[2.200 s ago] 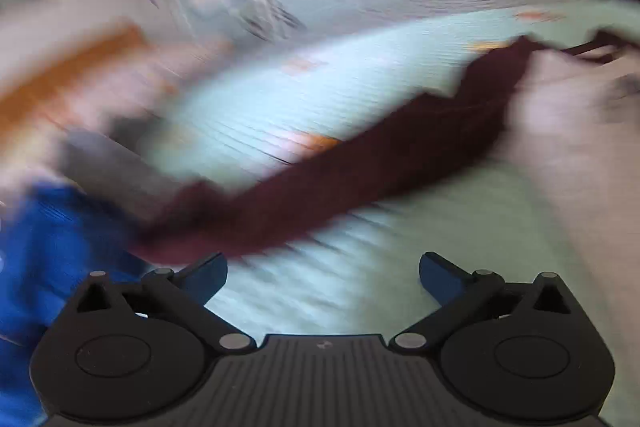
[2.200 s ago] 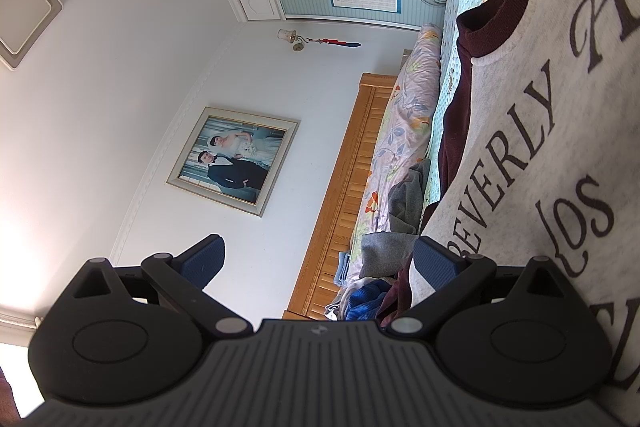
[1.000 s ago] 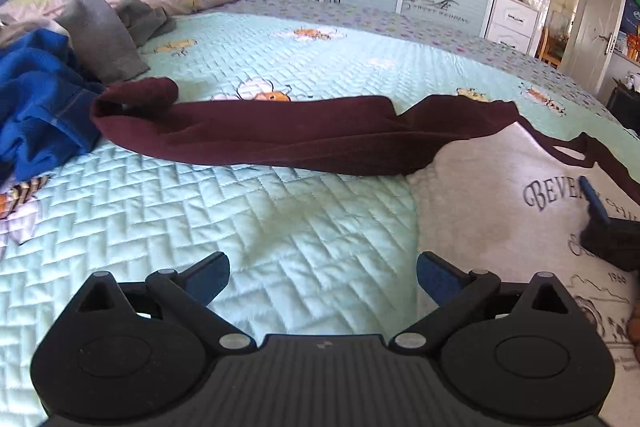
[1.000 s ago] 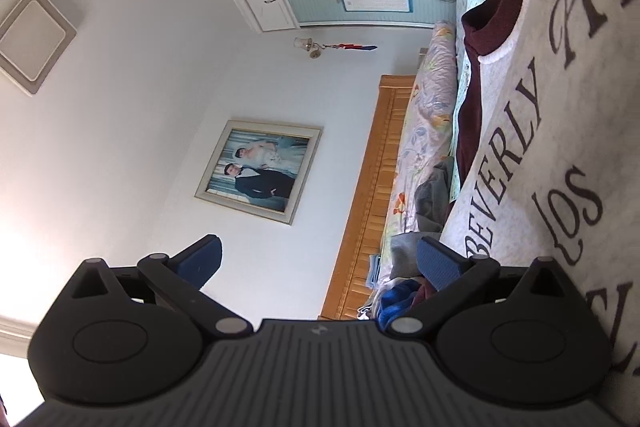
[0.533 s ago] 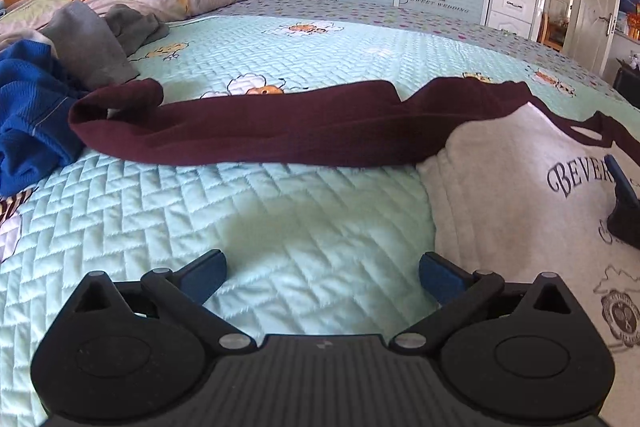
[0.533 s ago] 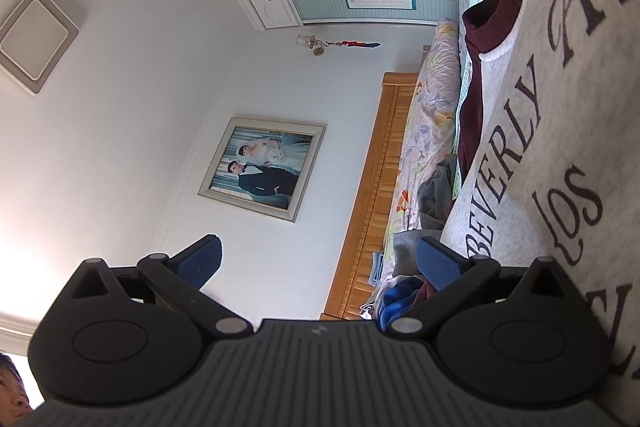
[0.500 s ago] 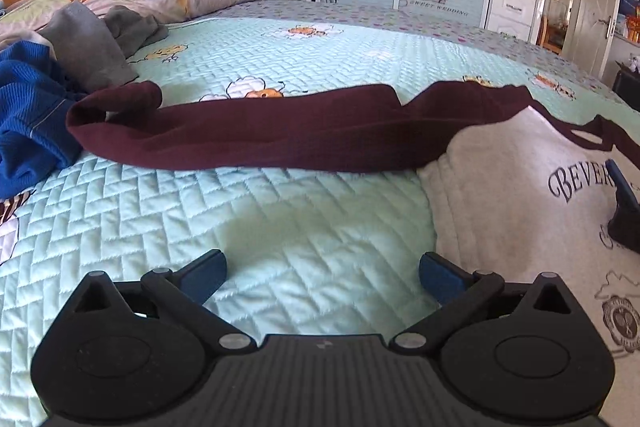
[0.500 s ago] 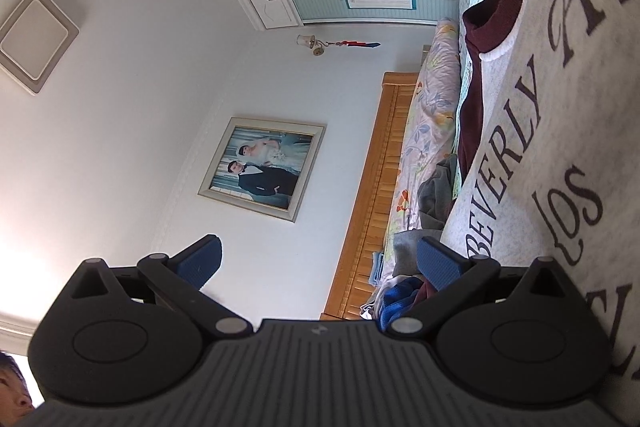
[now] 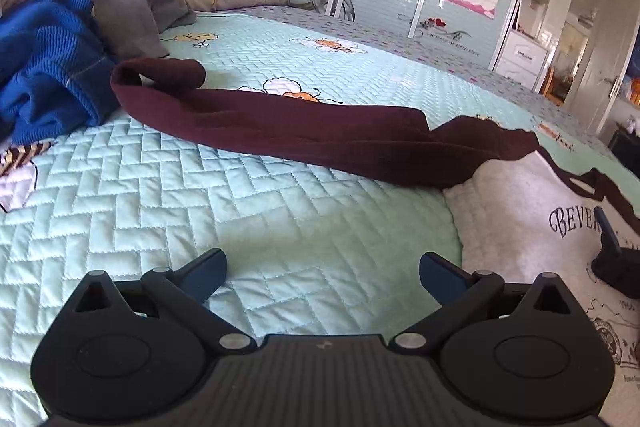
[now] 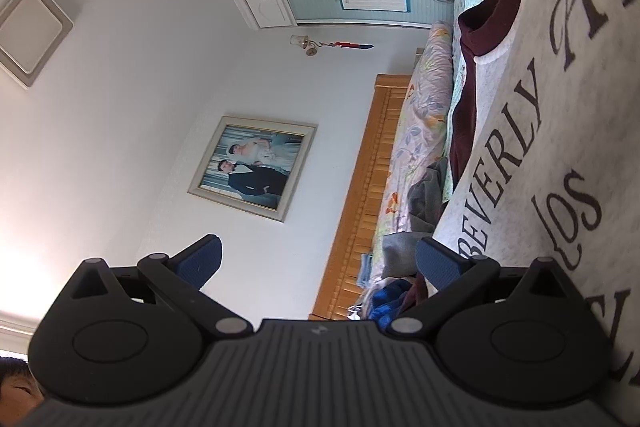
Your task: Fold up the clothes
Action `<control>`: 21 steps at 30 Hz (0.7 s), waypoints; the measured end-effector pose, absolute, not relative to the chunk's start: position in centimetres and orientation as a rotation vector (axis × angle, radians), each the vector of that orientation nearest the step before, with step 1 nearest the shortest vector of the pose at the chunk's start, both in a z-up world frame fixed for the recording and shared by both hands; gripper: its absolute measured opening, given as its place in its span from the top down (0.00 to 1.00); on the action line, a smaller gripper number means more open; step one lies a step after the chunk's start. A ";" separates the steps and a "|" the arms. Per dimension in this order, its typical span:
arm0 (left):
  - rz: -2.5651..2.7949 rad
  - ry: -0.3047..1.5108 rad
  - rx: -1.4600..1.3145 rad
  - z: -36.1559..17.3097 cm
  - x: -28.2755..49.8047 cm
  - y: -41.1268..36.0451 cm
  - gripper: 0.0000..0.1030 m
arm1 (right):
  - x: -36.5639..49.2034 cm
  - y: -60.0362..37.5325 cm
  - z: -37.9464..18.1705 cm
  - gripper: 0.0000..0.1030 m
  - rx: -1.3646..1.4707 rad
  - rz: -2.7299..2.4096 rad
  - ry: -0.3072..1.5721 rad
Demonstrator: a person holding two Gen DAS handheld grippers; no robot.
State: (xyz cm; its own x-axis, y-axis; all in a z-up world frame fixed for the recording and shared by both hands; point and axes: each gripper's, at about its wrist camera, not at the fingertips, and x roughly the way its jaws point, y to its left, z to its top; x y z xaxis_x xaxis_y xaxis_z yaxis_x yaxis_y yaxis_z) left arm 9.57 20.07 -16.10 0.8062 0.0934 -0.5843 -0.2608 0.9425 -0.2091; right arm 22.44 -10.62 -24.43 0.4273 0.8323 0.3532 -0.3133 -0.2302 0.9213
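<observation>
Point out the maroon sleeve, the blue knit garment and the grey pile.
Long maroon sleeve [image 9: 304, 131], left wrist view: mid-length of the sleeve.
Blue ribbed knit garment [image 9: 44, 67], left wrist view: its ribbed body.
Grey crumpled garment [image 9: 128, 15], left wrist view: its front fold.

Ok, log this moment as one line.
phase: pre-grasp | left gripper: open, over quilt | right gripper: open, lying on sweatshirt | maroon sleeve: stretched out, unfolded

The left gripper [image 9: 322, 273], a blur two seconds ago, has steadied low over the bed [image 9: 280, 219] and edged left, bringing the maroon sleeve [image 9: 304, 137] and blue garment [image 9: 44, 67] nearer in view.
</observation>
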 end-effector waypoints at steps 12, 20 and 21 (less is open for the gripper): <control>0.194 0.616 -0.264 -16.4 10.0 20.0 0.01 | 16.4 -8.0 -18.9 0.00 1.327 1.082 0.547; 0.195 0.616 -0.261 -16.4 10.1 19.9 0.01 | 10.3 -11.9 -18.5 0.00 1.173 0.905 0.514; 0.195 0.616 -0.260 -16.4 10.1 19.9 0.01 | 10.3 -12.5 -19.6 0.00 1.177 0.877 0.510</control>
State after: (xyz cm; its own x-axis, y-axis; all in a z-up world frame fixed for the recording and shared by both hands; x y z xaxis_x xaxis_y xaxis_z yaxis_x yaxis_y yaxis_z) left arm 10.08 19.88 -16.43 0.7993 0.1030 -0.5921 -0.2566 0.9493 -0.1813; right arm 10.27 -12.50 -19.57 0.5809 0.8087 0.0926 -0.3201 0.1223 0.9395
